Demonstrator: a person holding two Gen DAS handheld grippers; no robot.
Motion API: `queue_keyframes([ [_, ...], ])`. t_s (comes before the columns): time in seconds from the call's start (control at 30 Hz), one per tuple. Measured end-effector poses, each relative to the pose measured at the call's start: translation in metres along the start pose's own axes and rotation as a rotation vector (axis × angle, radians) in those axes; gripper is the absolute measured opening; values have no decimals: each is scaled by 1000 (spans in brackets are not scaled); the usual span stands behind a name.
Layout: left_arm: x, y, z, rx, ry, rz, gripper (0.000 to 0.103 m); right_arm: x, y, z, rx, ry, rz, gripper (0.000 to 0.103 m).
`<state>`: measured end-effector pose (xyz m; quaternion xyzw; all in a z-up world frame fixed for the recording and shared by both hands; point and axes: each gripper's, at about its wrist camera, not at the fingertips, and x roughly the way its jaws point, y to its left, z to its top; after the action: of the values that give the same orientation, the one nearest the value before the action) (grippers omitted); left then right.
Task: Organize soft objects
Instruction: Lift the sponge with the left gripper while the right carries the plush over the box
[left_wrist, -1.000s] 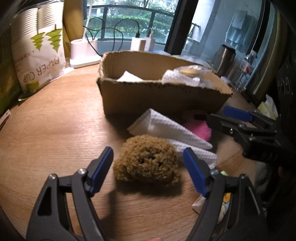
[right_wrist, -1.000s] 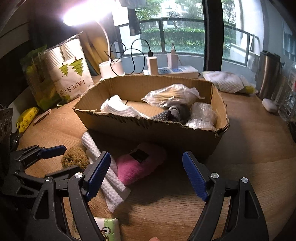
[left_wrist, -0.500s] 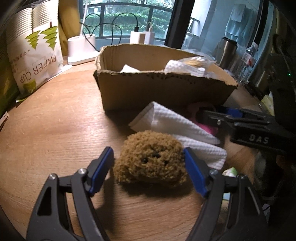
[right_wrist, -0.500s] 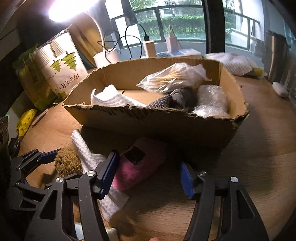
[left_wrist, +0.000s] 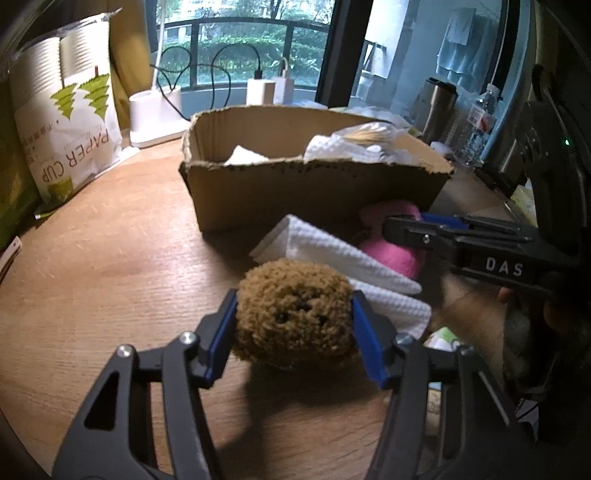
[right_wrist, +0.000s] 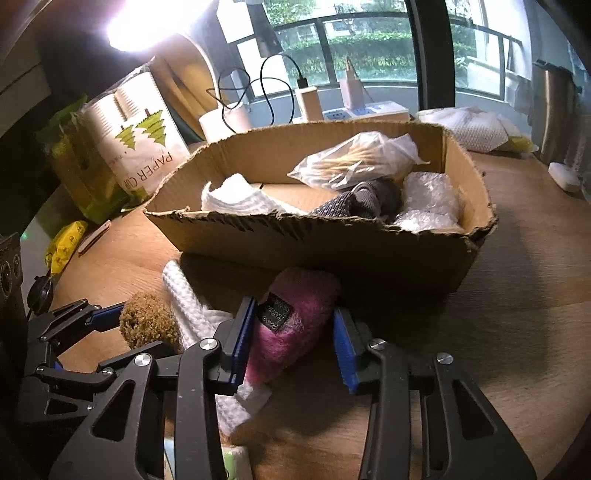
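A brown fuzzy plush toy (left_wrist: 291, 306) sits on the wooden table between the blue pads of my left gripper (left_wrist: 293, 332). Its jaws are closing and both pads press the toy's sides. To its right, my right gripper (right_wrist: 291, 343) is shut on a pink fuzzy pouch (right_wrist: 295, 306) with a dark label, which lies against the cardboard box (right_wrist: 295, 243). A folded white waffle towel (left_wrist: 332, 251) lies between the two soft items. The box holds a white cloth, a bag of swabs, grey fabric and bubble wrap. The left gripper (right_wrist: 110, 314) also shows at the lower left of the right wrist view.
A paper cup bag (left_wrist: 70, 129) and a white lamp base (left_wrist: 155, 118) stand at the back left. A steel tumbler (left_wrist: 436, 107) and a water bottle (left_wrist: 480, 122) are at the back right. A tissue pack (right_wrist: 236, 461) lies near the front edge. A person's hand (left_wrist: 476, 325) holds the right gripper.
Both grippers went from wide open to closed: the left one onto the brown toy, the right one onto the pink pouch. Both edged slightly forward around their items.
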<state>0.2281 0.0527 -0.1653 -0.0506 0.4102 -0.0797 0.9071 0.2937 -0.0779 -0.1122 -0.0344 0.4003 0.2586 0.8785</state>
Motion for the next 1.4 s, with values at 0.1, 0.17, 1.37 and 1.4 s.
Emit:
queue_keyframes([
  [0.1, -6, -1, 1, 4, -13, 6, 60, -10, -1, 1, 0, -26, -6, 42],
  [0.17, -10, -1, 3, 5, -20, 11, 60, -18, -3, 1, 0, -47, -9, 42],
  [1.37, -60, -11, 66, -7, -227, 64, 60, -90, -40, 23, 13, -223, -24, 43],
  [1.4, -58, -11, 69, -7, -229, 66, 60, -89, -42, 25, 15, -226, -23, 43],
])
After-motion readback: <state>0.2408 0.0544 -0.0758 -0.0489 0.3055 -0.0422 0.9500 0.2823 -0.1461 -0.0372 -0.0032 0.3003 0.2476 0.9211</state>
